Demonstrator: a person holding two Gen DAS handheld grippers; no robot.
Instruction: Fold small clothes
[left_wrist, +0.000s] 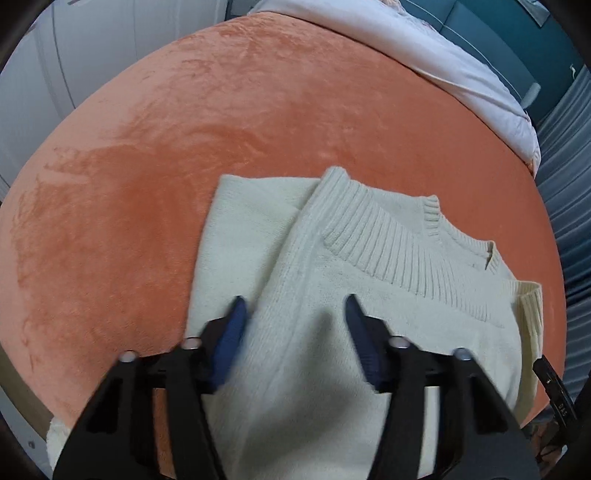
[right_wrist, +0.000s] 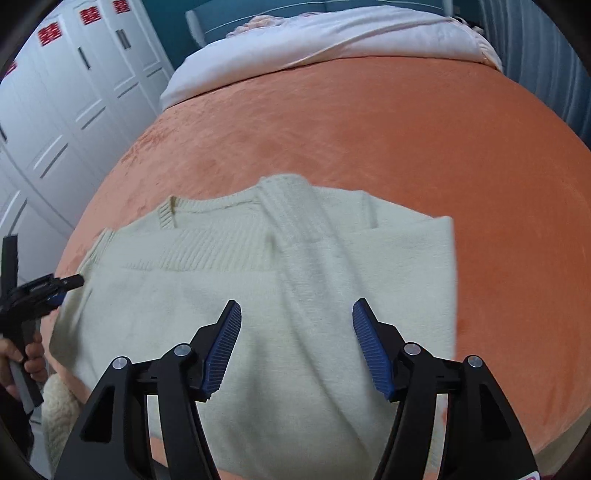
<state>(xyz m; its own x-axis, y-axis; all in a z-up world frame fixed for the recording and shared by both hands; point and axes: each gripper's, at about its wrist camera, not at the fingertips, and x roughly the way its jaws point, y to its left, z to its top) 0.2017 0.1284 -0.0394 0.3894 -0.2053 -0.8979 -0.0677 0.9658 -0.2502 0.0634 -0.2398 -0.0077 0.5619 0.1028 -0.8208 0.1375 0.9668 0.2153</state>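
the left gripper (left_wrist: 295, 308), black-framed with blue ribbed pads, stands with its jaws wide apart and nothing between them, hovering over the near half of the cream knitted sweater (left_wrist: 332, 295). the right gripper (right_wrist: 297, 314), of the same build, is likewise spread wide and holds nothing, poised above the same garment (right_wrist: 258, 295) from its own side.

the sweater lies flat on the orange plush bed cover (left_wrist: 184, 129), near the front edge of the bed. it looks partly folded: a sleeve with a ribbed cuff (left_wrist: 334, 177) is laid slantwise across the body, and the ribbed neckline (left_wrist: 461, 236) sits at the far side. its long axis runs away from both grippers, hem nearest them, collar farthest. some of the hem end hangs over the bed's edge below the grippers.

in the right wrist view the left gripper (right_wrist: 70, 282) shows at the sweater's left edge, near the shoulder, so each tool has its own flank close to hand. judging from this, the next fold would likely bring the near hem up toward the collar, each gripper pinching an edge below it; both seem about equally near.

a white quilt (right_wrist: 332, 33) lies bunched at the far end, well apart from the sweater, and white wardrobe doors (right_wrist: 74, 92) stand to the left.
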